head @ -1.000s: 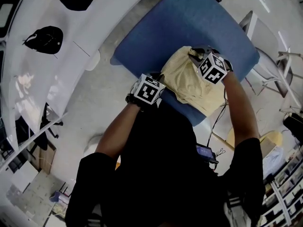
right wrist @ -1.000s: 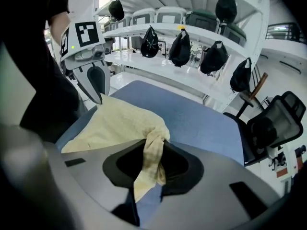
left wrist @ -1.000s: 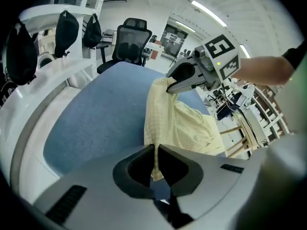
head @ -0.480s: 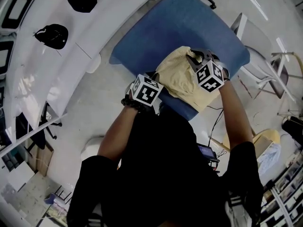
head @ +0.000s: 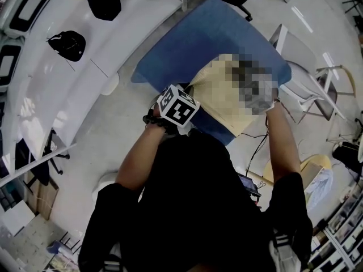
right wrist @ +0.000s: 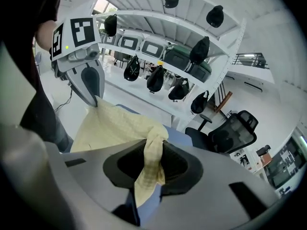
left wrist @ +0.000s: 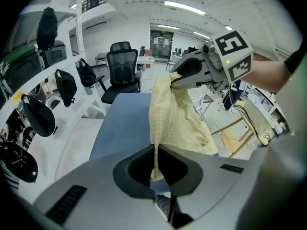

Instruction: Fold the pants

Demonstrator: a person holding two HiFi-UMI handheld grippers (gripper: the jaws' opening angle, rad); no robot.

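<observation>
blue table [head: 193, 38] | black office chair [left wrist: 123, 61] | black bag [head: 68, 44] on white shelf [head: 57, 92]

- Pants [left wrist: 169, 111]: pale yellow woven cloth, matt, with a fine checked weave.
- Counter [left wrist: 120, 128]: matt blue fabric cover.
- Left tool [left wrist: 156, 152], right tool [right wrist: 152, 153]: smooth matt grey plastic.
- Shelf [head: 54, 92]: glossy white.

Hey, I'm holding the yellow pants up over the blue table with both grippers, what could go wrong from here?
1. The left hand-held gripper pinches only a thin edge of the pants; that edge could slip out as the cloth takes weight.
2. The right hand-held gripper clamps a bunched wad, so the fold may come out creased or uneven.
3. The hanging end lies near the edge of the blue table and might slide off.
</observation>
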